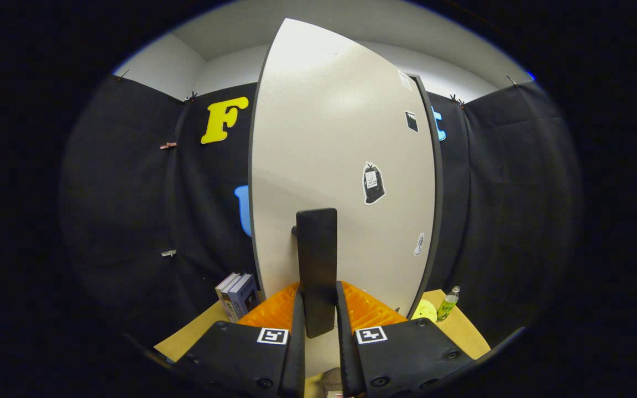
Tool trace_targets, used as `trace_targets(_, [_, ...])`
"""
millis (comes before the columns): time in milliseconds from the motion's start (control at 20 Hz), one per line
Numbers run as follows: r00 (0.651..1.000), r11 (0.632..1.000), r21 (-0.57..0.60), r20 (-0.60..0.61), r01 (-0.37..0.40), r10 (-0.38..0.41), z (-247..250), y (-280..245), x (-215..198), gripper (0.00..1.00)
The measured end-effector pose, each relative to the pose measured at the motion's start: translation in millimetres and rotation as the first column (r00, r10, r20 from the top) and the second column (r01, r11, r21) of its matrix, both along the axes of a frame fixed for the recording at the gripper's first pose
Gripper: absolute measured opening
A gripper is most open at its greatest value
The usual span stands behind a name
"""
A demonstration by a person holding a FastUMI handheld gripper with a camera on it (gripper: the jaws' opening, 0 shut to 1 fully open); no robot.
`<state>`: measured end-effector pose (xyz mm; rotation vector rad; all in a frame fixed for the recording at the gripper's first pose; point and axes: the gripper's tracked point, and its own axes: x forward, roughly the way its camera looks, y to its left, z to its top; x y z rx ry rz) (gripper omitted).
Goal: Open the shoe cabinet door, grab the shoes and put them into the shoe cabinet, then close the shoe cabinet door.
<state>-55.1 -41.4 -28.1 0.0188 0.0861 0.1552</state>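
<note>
1. The shoe cabinet door (340,166), a pale panel with a dark edge, is rising straight ahead of you and hiding the cabinet's inside, so you cannot tell whether the door is open or closed.
2. The wooden table (465,337) is showing only as slivers on either side of the door; the rest is hidden behind the panel and your tool.
3. Your gripper (318,318) is closing both fingers on the door handle (317,265), a dark upright bar standing off the panel; its lower end is sitting between the fingers, which are pressing its two sides.
4. A few boxes (236,296) are standing beyond the left finger, beside the door's edge, too small to identify.
5. A small bottle (448,303) with a green label is standing beyond the right finger, just past a yellow round object (424,310) that is half cut off by the door's edge.
6. Stickers (373,183) are dotting the panel, their details too small to make out.
</note>
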Motion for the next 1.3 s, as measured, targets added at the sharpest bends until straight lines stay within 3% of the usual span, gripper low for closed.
trace_targets(450, [1.000,0.999,-0.021,-0.006,-0.031,0.030,7.6,-69.8,-45.9,0.29])
trace_targets(750, [0.999,0.999,0.009,-0.009,0.031,-0.031,12.3,-131.8,-75.0,0.29])
trace_targets(1050, [0.984,0.987,-0.039,0.086,0.159,-0.155,39.9,-189.1,-123.6,0.29])
trace_targets(1300, [0.981,0.984,-0.083,0.122,0.159,-0.148,36.5,-186.3,-146.7,0.28])
